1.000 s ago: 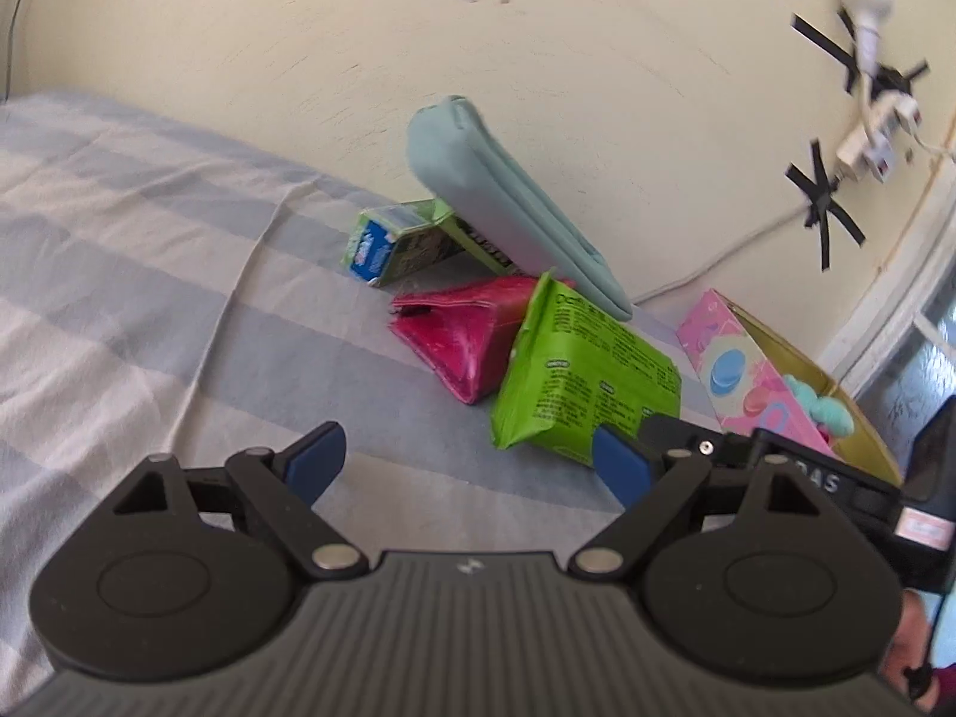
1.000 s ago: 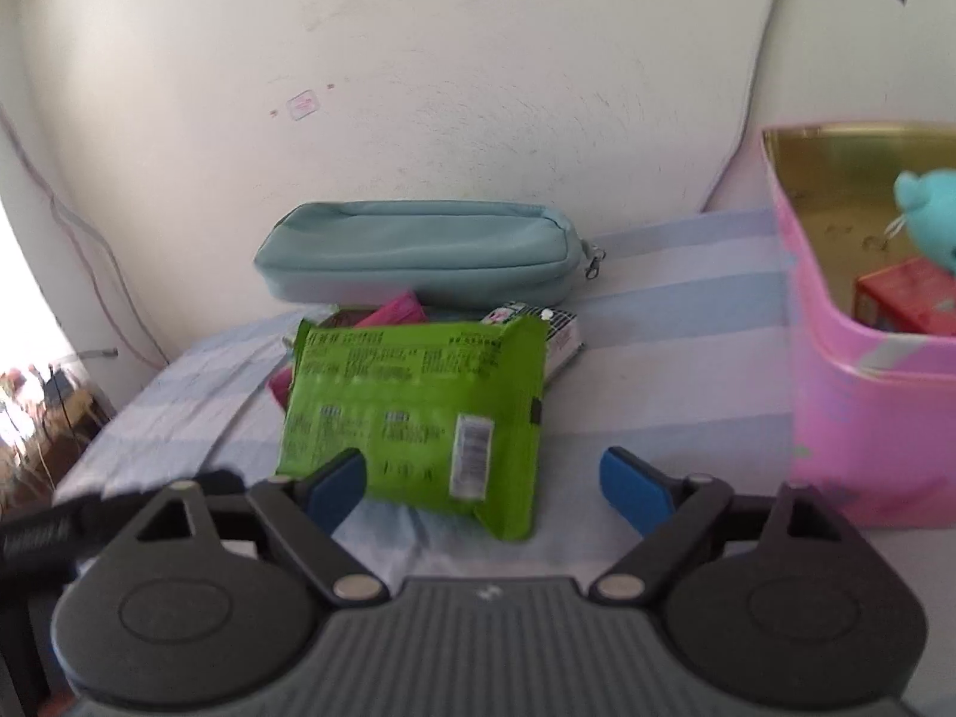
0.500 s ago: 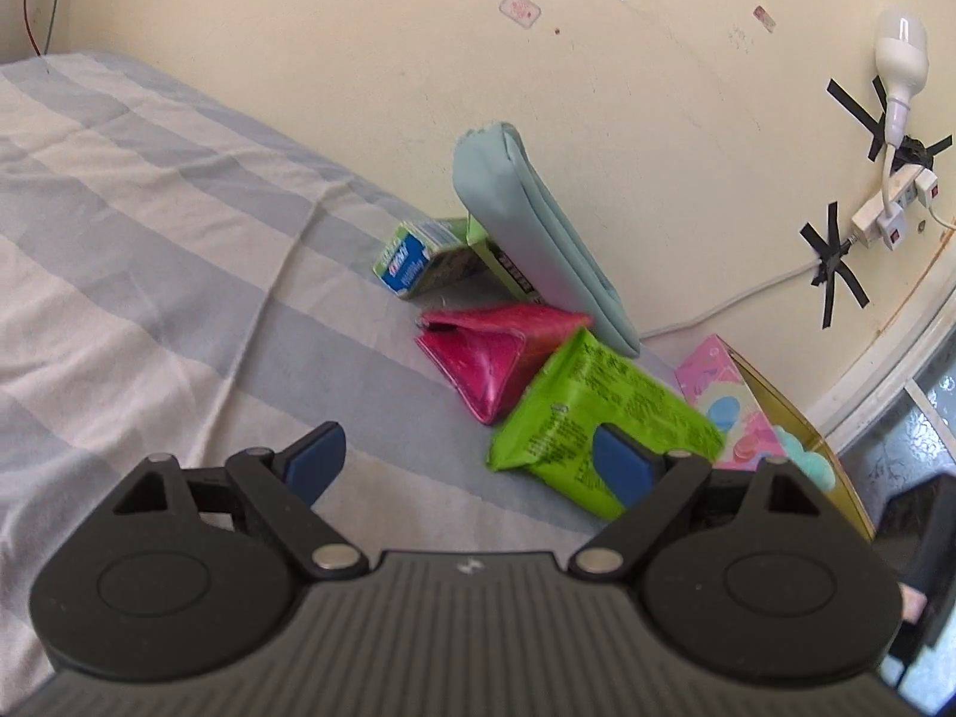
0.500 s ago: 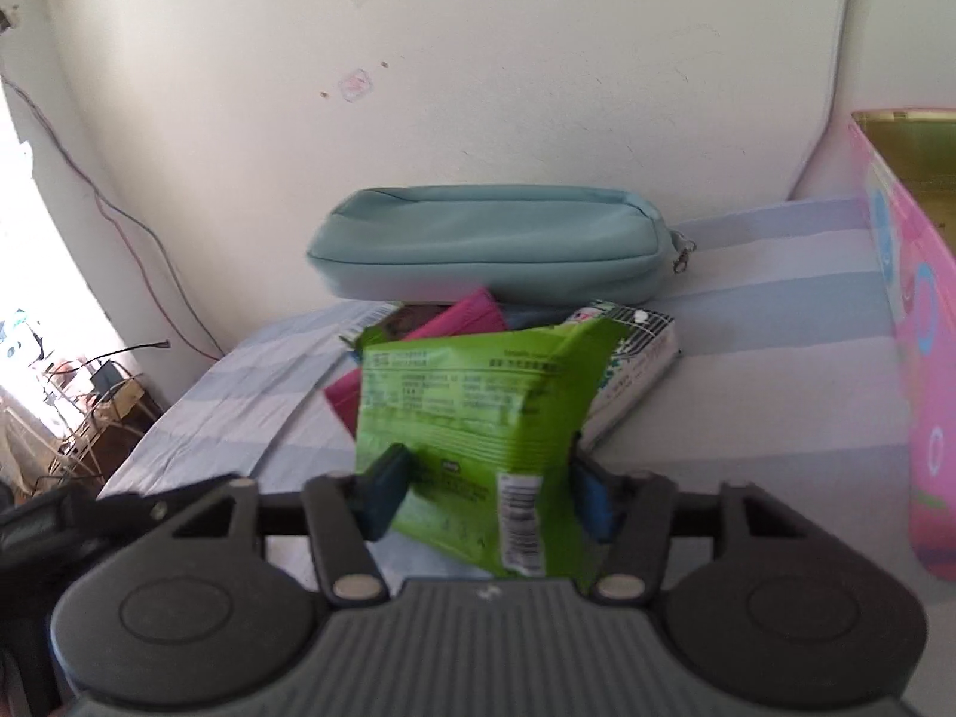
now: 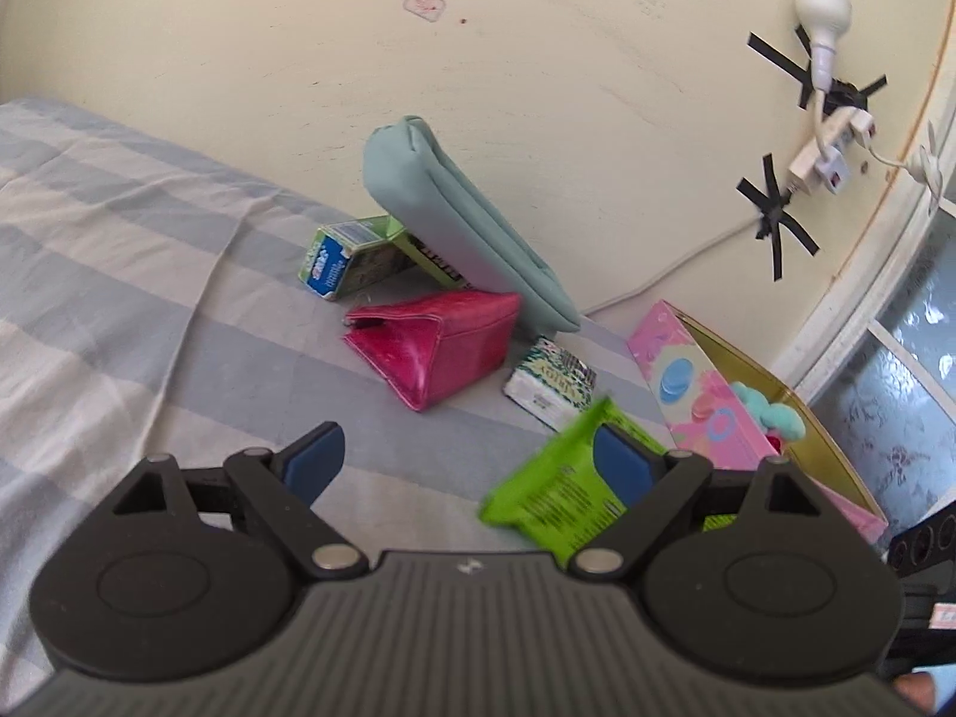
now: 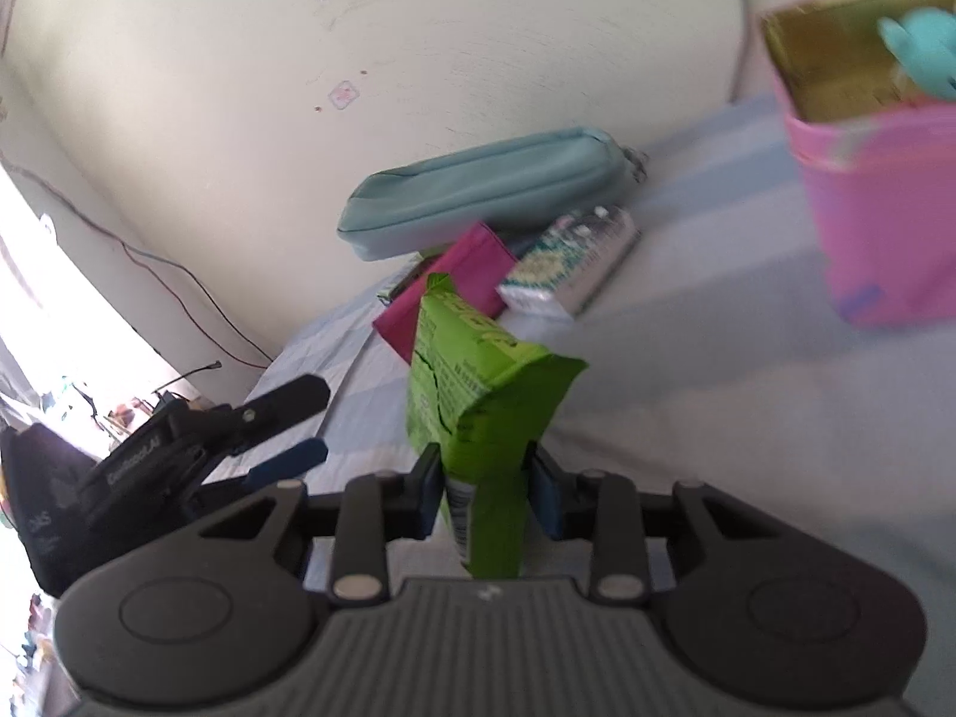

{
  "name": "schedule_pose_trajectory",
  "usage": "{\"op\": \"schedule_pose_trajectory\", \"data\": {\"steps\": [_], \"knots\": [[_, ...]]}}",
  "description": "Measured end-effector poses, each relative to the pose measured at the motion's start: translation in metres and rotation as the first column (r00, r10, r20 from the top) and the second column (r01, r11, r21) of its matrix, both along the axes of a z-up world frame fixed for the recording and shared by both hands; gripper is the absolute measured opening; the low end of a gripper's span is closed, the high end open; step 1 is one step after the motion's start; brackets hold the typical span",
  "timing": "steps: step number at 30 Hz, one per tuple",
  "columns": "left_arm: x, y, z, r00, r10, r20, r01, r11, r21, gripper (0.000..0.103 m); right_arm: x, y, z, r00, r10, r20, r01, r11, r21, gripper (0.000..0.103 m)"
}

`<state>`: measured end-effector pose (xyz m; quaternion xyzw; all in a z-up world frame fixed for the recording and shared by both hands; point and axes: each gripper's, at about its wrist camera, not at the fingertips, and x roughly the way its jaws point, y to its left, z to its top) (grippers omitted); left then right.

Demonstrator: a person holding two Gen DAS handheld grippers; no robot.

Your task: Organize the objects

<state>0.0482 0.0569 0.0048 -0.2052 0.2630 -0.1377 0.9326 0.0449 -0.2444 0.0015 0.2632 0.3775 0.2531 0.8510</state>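
Observation:
My right gripper (image 6: 487, 490) is closing its jaws on a green packet (image 6: 478, 382), and both pads press its lower end. The packet stands upright, lifted off the striped bedsheet (image 6: 717, 418). In the left wrist view the same green packet (image 5: 549, 496) hangs blurred behind my right fingertip. My left gripper (image 5: 460, 460) is open with nothing between its fingers; it also shows as the left gripper (image 6: 287, 424) at the left of the right wrist view. A pink box (image 6: 884, 209) stands open at the right.
Against the wall lie a teal pouch (image 5: 454, 221), a magenta purse (image 5: 436, 340), a green-and-blue carton (image 5: 346, 260) and a small white-and-green box (image 5: 549, 382). The pink box (image 5: 687, 382) holds a teal plush toy (image 5: 771, 412). Cables and a plug strip (image 5: 830, 149) hang on the wall.
My right gripper went from open around the green packet to shut on it, then lifted and tilted it away from the pile. The small white-and-green box is now uncovered. My left gripper stayed open.

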Motion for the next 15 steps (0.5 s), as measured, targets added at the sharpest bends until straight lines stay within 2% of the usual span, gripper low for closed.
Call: {"op": "schedule_pose_trajectory", "data": {"steps": [6,12,13,15], "knots": [[0.002,-0.007,-0.003,0.999,-0.045,-0.006,0.045,0.999,0.022,0.092,-0.030,-0.035,0.002,0.997,-0.033,-0.069,0.036,0.999,0.038,0.029],[0.001,-0.018,-0.005,0.990,-0.139,-0.008,0.140,0.989,0.048,0.092,-0.068,-0.074,0.008,0.994,-0.103,-0.038,0.103,0.995,0.005,0.030],[0.000,-0.020,-0.005,0.989,-0.150,-0.003,0.150,0.987,0.059,0.092,-0.072,-0.080,0.009,0.992,-0.123,-0.029,0.123,0.992,-0.004,0.031],[-0.002,-0.026,-0.005,0.987,-0.160,0.006,0.159,0.983,0.088,0.092,-0.077,-0.093,0.011,0.984,-0.180,-0.013,0.180,0.983,-0.033,0.043]]}}
